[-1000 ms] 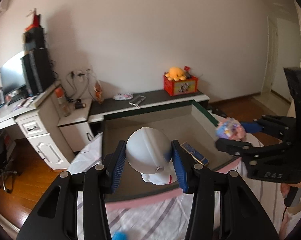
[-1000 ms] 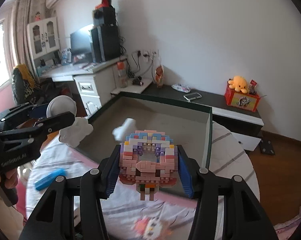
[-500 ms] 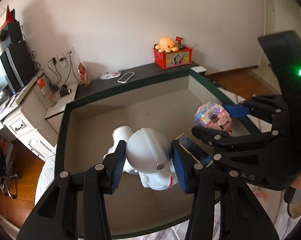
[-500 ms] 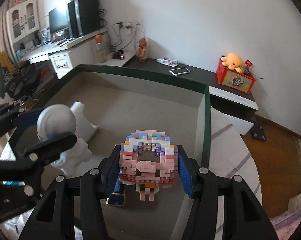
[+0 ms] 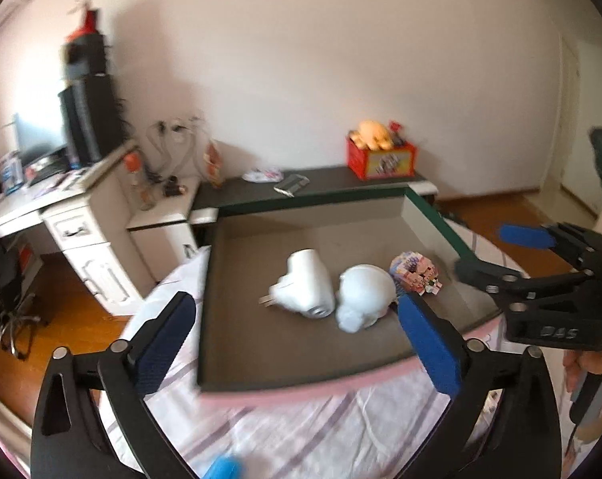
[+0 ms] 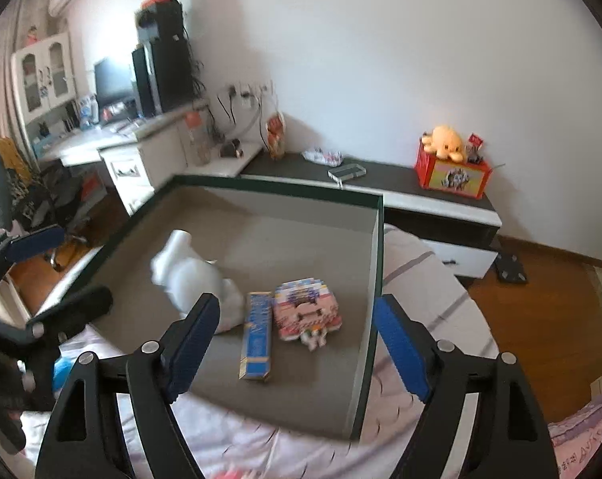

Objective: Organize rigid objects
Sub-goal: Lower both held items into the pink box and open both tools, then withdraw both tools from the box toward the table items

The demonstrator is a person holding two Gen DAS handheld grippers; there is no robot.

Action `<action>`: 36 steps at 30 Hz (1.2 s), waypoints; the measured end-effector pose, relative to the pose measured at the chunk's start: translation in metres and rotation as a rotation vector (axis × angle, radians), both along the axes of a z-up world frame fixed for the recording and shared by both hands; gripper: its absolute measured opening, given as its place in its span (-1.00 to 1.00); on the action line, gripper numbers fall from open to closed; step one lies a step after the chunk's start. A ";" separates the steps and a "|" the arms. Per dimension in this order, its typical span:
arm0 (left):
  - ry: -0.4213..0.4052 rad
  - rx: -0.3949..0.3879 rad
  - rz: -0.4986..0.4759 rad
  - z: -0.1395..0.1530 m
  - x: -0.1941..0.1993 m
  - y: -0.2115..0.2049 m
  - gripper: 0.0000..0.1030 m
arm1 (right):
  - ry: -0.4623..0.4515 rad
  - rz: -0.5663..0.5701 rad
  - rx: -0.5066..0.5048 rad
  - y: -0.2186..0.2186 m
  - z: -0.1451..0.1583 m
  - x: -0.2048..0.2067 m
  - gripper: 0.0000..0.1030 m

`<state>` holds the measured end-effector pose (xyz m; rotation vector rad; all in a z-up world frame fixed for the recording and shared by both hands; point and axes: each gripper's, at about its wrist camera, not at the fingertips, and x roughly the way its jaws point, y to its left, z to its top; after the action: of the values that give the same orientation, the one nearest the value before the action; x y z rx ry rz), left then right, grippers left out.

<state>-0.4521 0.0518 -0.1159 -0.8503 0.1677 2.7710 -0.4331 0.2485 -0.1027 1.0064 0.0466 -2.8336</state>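
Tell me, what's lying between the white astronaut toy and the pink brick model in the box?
A blue carton, lying flat between the astronaut toy and brick model, clearest from the right wrist.

The white toy (image 6: 193, 275) is looking blurry, and the blue thing (image 5: 223, 467) is getting cut off at the bottom edge.

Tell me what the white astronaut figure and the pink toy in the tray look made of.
White astronaut figure: probably hard plastic or resin, smooth with a soft sheen. Pink toy: small plastic building bricks, judging by its stepped, pixelated surface.
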 end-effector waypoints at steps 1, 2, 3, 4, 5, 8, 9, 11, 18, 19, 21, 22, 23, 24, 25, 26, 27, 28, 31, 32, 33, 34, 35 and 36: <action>0.027 0.008 0.022 0.007 0.014 -0.008 0.99 | 0.019 -0.001 0.001 -0.002 0.005 0.010 0.65; 0.049 0.014 0.033 0.011 0.027 -0.015 0.99 | 0.049 -0.006 0.006 -0.005 0.012 0.027 0.66; 0.066 0.011 0.045 0.016 0.041 -0.020 0.99 | 0.069 -0.007 0.012 -0.008 0.017 0.038 0.67; 0.080 0.000 0.059 0.019 0.051 -0.024 0.99 | 0.084 -0.010 0.018 -0.010 0.021 0.045 0.67; 0.095 -0.011 0.071 0.021 0.062 -0.027 0.99 | 0.111 -0.016 0.028 -0.014 0.026 0.061 0.68; 0.134 -0.023 0.103 0.029 0.099 -0.039 0.99 | 0.150 -0.002 0.018 -0.022 0.037 0.091 1.00; 0.148 -0.012 0.113 0.032 0.110 -0.044 0.99 | 0.180 0.001 0.017 -0.026 0.042 0.106 1.00; 0.168 0.023 0.133 0.038 0.134 -0.053 1.00 | 0.228 -0.001 0.030 -0.032 0.049 0.131 1.00; 0.251 0.031 0.162 0.053 0.206 -0.075 1.00 | 0.360 -0.044 0.071 -0.057 0.067 0.214 1.00; 0.266 0.025 0.165 0.056 0.215 -0.077 1.00 | 0.368 -0.050 0.079 -0.056 0.069 0.220 1.00; 0.286 0.032 0.180 0.061 0.236 -0.081 1.00 | 0.394 -0.077 0.097 -0.059 0.070 0.237 1.00; 0.292 0.031 0.182 0.062 0.243 -0.082 1.00 | 0.406 -0.089 0.104 -0.061 0.070 0.243 1.00; 0.306 0.036 0.181 0.063 0.252 -0.085 1.00 | 0.419 -0.102 0.110 -0.063 0.071 0.250 1.00; 0.308 0.035 0.178 0.064 0.257 -0.086 1.00 | 0.436 -0.109 0.108 -0.063 0.071 0.258 1.00; 0.312 0.032 0.178 0.064 0.264 -0.087 1.00 | 0.448 -0.110 0.099 -0.063 0.071 0.264 1.00; 0.316 0.032 0.178 0.064 0.269 -0.088 1.00 | 0.450 -0.109 0.095 -0.064 0.071 0.270 1.00; 0.317 0.030 0.173 0.065 0.275 -0.089 1.00 | 0.452 -0.108 0.089 -0.065 0.072 0.275 1.00; 0.319 0.031 0.173 0.064 0.278 -0.089 1.00 | 0.450 -0.103 0.088 -0.067 0.072 0.279 1.00; 0.326 0.035 0.159 0.065 0.287 -0.087 1.00 | 0.442 -0.100 0.097 -0.071 0.075 0.285 1.00; 0.326 0.033 0.158 0.065 0.290 -0.087 1.00 | 0.442 -0.098 0.097 -0.073 0.076 0.287 1.00; 0.329 0.029 0.156 0.066 0.292 -0.087 1.00 | 0.445 -0.097 0.094 -0.074 0.077 0.288 1.00; 0.334 0.028 0.154 0.066 0.295 -0.086 1.00 | 0.445 -0.098 0.095 -0.075 0.076 0.293 1.00; 0.339 0.028 0.151 0.067 0.297 -0.086 1.00 | 0.451 -0.099 0.097 -0.075 0.077 0.294 1.00; 0.341 0.027 0.151 0.067 0.299 -0.086 1.00 | 0.456 -0.100 0.099 -0.076 0.078 0.296 1.00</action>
<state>-0.1530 -0.0340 -0.0487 -0.3917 0.1290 3.0346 -0.1368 0.1728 -0.0247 0.3648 0.1876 -3.1169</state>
